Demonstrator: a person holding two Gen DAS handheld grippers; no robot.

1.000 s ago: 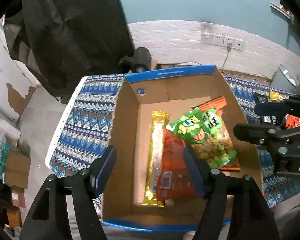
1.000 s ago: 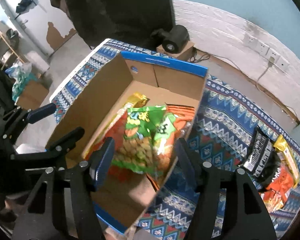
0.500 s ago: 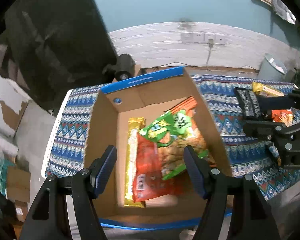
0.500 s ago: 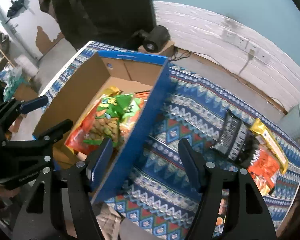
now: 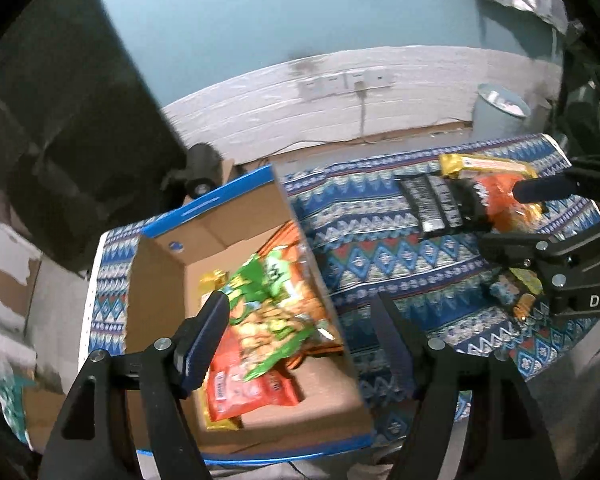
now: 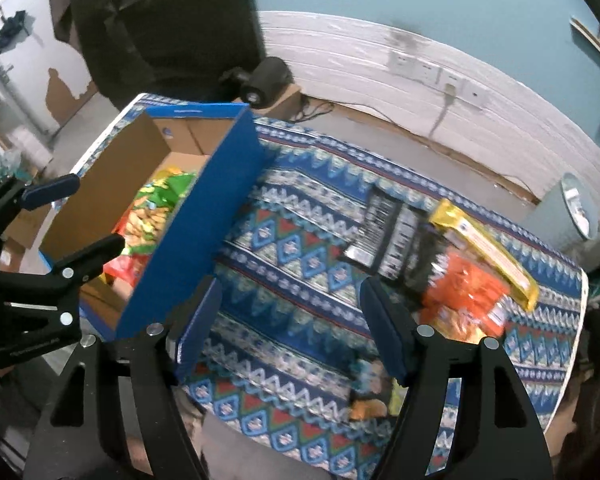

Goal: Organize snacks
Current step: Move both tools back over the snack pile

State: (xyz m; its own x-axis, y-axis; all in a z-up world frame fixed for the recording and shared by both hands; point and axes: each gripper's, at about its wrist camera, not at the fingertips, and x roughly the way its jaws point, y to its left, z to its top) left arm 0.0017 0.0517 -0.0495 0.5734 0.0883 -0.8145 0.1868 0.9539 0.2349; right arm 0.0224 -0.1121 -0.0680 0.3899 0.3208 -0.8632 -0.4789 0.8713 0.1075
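While my left gripper (image 5: 300, 328) hangs spread and empty over the blue-sided cardboard box (image 6: 204, 216), my right gripper (image 6: 290, 322), just widened and empty, is nearer the black-and-orange snack packets (image 6: 432, 248) lying ahead-right on the patterned cloth (image 6: 300, 248).

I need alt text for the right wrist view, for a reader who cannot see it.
The open right gripper, holding nothing, hangs over a blue patterned tablecloth. Ahead to its right lie a black packet, an orange snack bag and a yellow bar; to its left a cardboard box holds snack bags.
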